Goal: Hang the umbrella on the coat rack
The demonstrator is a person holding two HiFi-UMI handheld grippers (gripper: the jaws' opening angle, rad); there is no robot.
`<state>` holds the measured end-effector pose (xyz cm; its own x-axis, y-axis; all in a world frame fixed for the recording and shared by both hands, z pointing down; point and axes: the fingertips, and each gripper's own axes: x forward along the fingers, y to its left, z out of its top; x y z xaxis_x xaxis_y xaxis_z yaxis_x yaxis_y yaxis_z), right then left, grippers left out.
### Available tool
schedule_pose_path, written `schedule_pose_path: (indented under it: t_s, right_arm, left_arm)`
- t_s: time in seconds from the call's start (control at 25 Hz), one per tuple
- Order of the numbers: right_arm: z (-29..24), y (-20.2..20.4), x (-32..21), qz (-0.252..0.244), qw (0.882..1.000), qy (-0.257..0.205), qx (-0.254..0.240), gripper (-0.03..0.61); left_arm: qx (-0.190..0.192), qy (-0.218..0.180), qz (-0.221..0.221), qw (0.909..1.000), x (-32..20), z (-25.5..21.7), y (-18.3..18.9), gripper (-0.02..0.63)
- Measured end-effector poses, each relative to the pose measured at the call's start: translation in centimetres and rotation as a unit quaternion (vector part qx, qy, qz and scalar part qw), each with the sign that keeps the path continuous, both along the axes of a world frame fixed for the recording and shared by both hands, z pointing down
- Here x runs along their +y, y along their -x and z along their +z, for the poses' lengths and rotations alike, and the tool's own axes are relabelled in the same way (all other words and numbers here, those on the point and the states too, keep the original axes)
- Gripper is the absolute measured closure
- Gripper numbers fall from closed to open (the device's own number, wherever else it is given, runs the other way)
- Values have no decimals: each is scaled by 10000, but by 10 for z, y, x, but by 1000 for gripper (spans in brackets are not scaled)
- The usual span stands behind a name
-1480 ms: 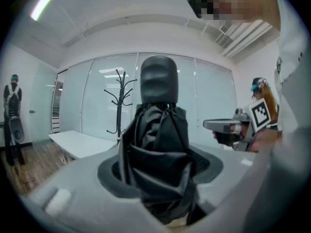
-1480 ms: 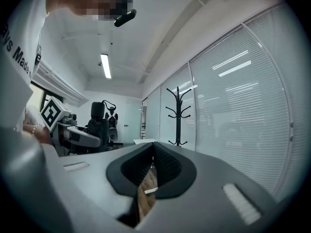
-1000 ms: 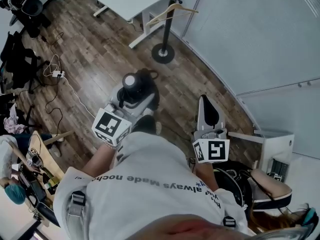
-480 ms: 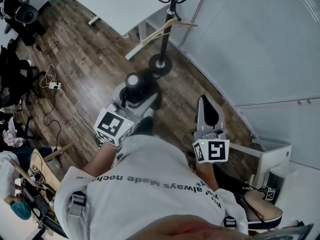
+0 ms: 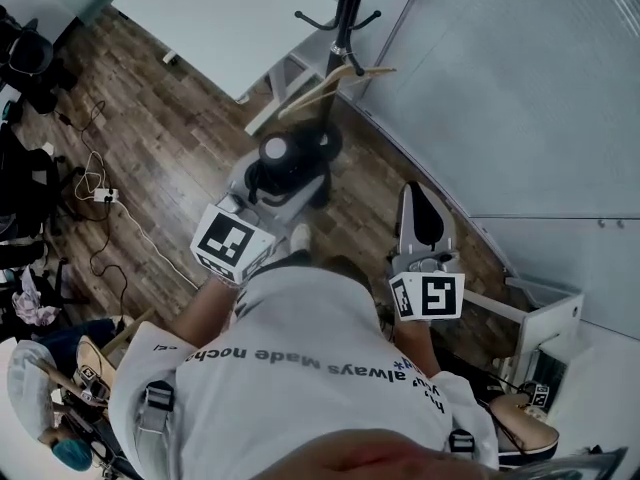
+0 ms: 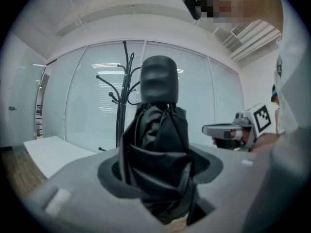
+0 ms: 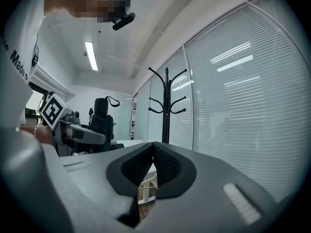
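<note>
A folded black umbrella (image 5: 283, 161) stands upright between the jaws of my left gripper (image 5: 278, 186), which is shut on its bunched fabric. In the left gripper view the umbrella (image 6: 158, 140) fills the middle, its rounded handle on top. The black coat rack (image 5: 346, 13) rises just beyond it, and its curved hooks (image 6: 122, 89) show behind the umbrella. My right gripper (image 5: 421, 230) is held level to the right, its pads (image 7: 165, 161) pressed together with nothing between them. From there the coat rack (image 7: 166, 106) is straight ahead, and the umbrella (image 7: 102, 120) is at the left.
A wooden hanger (image 5: 332, 80) hangs low on the rack. A white desk (image 5: 215, 18) stands to the left of the rack and a glass wall with blinds (image 5: 520, 88) to the right. Cables and a power strip (image 5: 100, 193) lie on the wood floor. A white cabinet (image 5: 548, 313) is at the right.
The person has walked toward the coat rack, so the rack, hanger and desk now lie nearer and lower in the head view. Both grippers travelled along with unchanged jaws.
</note>
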<state>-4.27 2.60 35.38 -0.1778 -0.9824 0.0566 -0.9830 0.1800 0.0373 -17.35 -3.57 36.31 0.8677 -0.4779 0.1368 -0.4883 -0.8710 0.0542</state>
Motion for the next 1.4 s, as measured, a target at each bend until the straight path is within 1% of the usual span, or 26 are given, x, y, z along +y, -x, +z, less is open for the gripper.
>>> schedule_pose_path:
  t_s: [0.2,0.4,0.64,0.96,1.16,1.24,1.4]
  right_arm:
    - [16,-18,-29,68,10000,54,-41,577]
    - [4,-39,-47,58,10000,29,-58,577]
    - [2,-101,-77,-41,9999,-69,-80,577]
    - [-5,-193,-144,-484,9987,-168,36,577]
    - [-9,-246,-178,-715,9972,-209,34,577]
    - [-7,-259,-191,-838,9963,-184,29,577]
    - [-2,-268,-222,-1012,9948,-96,6,577]
  left_arm:
    - [-17,95,136,9999,-29,17,-22,351]
    - [-49,146,233,9996,-44,6,-50,351]
    - [-69,66,228,9997,-69,1,-111,351]
    - [11,-17,-132,9999,-128,-7,-201,351]
    - [36,6,-428,9991,-160,-7,-247,351]
    - [67,21,-536,9985,-172,-7,-260,351]
    - [68,79,-654,9978,-196,-8,-271,351]
